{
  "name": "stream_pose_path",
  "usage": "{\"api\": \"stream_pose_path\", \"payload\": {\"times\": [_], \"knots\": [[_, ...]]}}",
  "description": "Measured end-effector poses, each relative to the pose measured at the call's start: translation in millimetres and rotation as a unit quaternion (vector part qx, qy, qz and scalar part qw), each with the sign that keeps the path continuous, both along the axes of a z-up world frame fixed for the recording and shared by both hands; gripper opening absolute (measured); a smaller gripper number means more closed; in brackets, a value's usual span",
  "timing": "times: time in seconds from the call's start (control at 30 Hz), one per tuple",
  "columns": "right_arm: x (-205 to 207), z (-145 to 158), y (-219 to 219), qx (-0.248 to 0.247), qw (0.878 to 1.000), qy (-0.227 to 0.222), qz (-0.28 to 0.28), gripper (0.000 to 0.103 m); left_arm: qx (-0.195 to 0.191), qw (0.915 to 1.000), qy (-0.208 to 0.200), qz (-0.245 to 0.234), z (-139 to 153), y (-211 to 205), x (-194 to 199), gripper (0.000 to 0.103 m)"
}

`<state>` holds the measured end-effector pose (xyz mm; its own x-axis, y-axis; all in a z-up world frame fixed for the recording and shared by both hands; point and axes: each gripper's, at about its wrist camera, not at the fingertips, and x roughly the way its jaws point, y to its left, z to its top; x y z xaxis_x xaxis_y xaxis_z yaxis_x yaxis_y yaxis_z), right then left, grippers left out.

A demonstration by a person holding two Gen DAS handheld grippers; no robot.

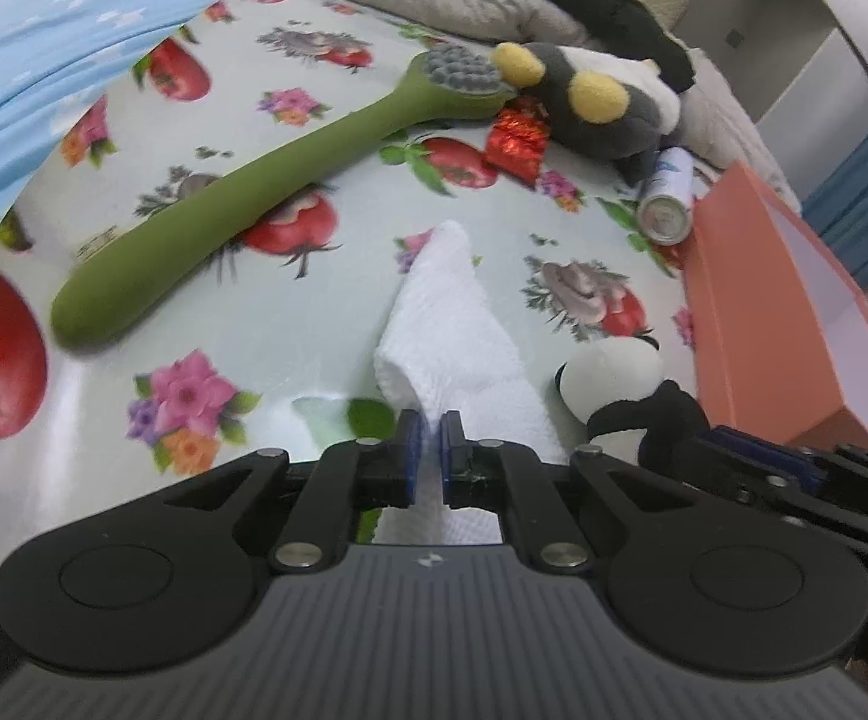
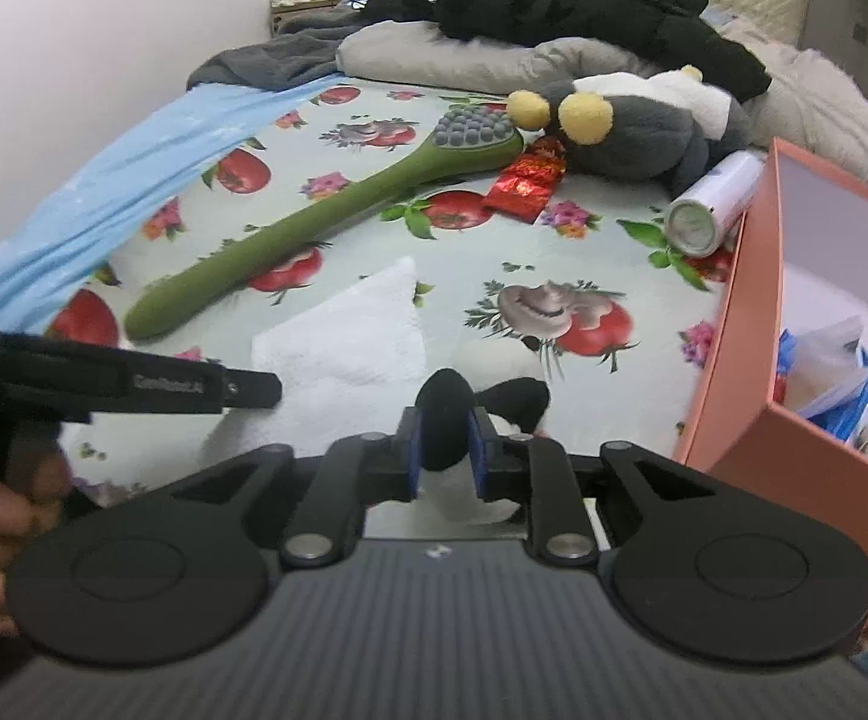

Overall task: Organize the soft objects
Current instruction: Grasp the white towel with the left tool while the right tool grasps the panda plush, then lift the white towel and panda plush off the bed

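Clutter rings both grips: left gripper point(image 1: 428, 450) pinches the white towel point(image 1: 451, 324), right gripper point(image 2: 444, 450) clamps the panda plush point(image 2: 481, 384) (black limb), green brush point(image 1: 254, 198) and orange box point(image 2: 733, 348) flanking.

Black linkage grippers point(image 1: 428, 450) — blue pads point(image 2: 413, 456), silver pivot screws

Both fisheye views look forward and steeply down along their own fingers, close over a bed with a tomato-print cloth point(image 1: 314, 138). The left wrist view sits nearest the white towel point(image 1: 451, 324) at frame centre. The right wrist view stands slightly farther right, with the orange box point(image 2: 739, 360) filling its right edge. Both share the green brush point(image 2: 314, 222), grey plush point(image 2: 631, 132) and can point(image 1: 667, 198) in the upper frame.
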<state>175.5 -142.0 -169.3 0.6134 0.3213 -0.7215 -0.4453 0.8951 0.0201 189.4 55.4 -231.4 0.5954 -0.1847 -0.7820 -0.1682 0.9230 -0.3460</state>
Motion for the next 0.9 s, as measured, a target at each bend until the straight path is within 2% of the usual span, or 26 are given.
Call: {"api": "stream_pose_path", "payload": {"times": [0.03, 0.07, 0.1, 0.13, 0.3, 0.43, 0.57, 0.73, 0.9], "knots": [[-1.8, 0.6, -0.9, 0.005, 1.0, 0.004, 0.001, 0.031, 0.004, 1.0, 0.0, 0.0, -0.6, 0.2, -1.8, 0.02], [-3.7, 1.9, -3.1, 0.012, 1.0, 0.007, 0.001, 0.036, 0.007, 1.0, -0.002, 0.002, -0.8, 1.0, -2.9, 0.036], [-4.8, 3.4, -5.2, 0.018, 1.0, 0.01, -0.001, 0.047, 0.011, 0.9999, -0.004, 0.007, -1.0, 2.1, -4.5, 0.045], [-5.9, 5.1, -7.7, 0.023, 1.0, 0.012, -0.007, 0.052, 0.013, 0.9998, -0.009, 0.011, -0.7, 3.1, -6.8, 0.053], [-5.6, 10.5, -22.9, 0.059, 0.997, 0.024, -0.041, 0.052, 0.011, 0.9997, -0.02, 0.003, -2.1, 6.4, -6.1, 0.054], [5.9, 4.0, -22.2, 0.074, 0.995, 0.039, -0.059, 0.052, 0.025, 0.9995, -0.019, 0.001, -10.2, 8.2, -2.1, 0.054], [17.0, -2.3, -15.6, 0.077, 0.994, 0.047, -0.064, 0.051, 0.01, 0.9997, -0.022, 0.0, -18.0, 13.1, 0.8, 0.054], [33.5, -15.1, -3.2, 0.069, 0.993, 0.067, -0.062, 0.045, -0.002, 0.9997, -0.023, -0.004, -25.3, 13.5, 5.4, 0.053], [44.2, -33.5, 3.1, 0.033, 0.993, 0.086, -0.077, 0.041, -0.003, 0.9997, -0.025, -0.008, -28.7, 8.9, 9.1, 0.051]]}}
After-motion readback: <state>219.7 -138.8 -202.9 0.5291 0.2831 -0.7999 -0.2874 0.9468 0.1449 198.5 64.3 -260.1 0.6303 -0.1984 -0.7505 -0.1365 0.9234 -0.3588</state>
